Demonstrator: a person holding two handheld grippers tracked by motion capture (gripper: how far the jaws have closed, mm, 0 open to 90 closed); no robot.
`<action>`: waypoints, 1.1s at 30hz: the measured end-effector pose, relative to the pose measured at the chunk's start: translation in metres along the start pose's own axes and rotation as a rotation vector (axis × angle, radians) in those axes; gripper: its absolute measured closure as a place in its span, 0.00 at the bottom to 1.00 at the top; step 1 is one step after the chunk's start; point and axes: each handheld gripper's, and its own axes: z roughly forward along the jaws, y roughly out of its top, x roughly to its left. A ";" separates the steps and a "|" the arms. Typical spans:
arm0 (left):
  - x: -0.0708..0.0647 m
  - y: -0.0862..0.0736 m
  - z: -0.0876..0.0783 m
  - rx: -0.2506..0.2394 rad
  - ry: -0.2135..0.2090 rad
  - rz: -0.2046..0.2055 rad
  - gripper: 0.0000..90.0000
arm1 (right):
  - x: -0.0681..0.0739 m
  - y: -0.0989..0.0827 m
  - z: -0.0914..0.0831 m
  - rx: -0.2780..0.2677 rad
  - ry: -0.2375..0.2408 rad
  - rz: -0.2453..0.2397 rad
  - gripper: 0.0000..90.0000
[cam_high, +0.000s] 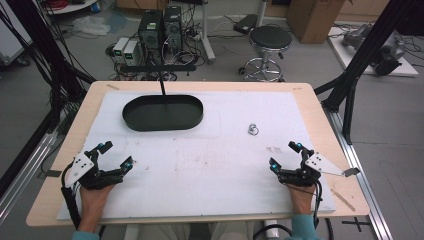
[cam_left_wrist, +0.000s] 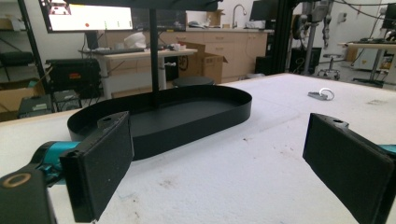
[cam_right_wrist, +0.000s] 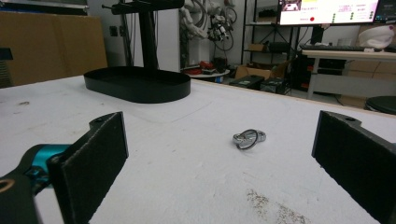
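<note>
— On the white mat (cam_high: 200, 175), near corners: left gripper (cam_high: 116, 155) and right gripper (cam_high: 284, 154), jaws spread wide, nothing between them.

— And the small metal ring (cam_high: 253, 130)?

— Lying loose ahead of the right gripper, well apart from the black oval tray (cam_high: 163, 113) at far left.

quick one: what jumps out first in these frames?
The black oval tray with an upright post, far left of middle on the white mat. Then the small metal ring piece lying alone right of centre, ahead of the right gripper. Both grippers rest open at the near corners, left gripper included.
</note>
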 end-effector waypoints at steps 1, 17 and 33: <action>0.000 0.000 0.000 0.004 -0.001 0.001 0.10 | 0.000 0.000 0.000 0.002 0.001 0.009 0.03; -0.001 0.000 -0.002 -0.014 -0.002 0.010 0.10 | -0.001 0.000 0.000 -0.004 -0.003 0.017 0.03; 0.000 -0.001 -0.002 -0.018 -0.005 0.002 0.10 | -0.011 0.013 0.002 0.026 -0.006 0.074 0.03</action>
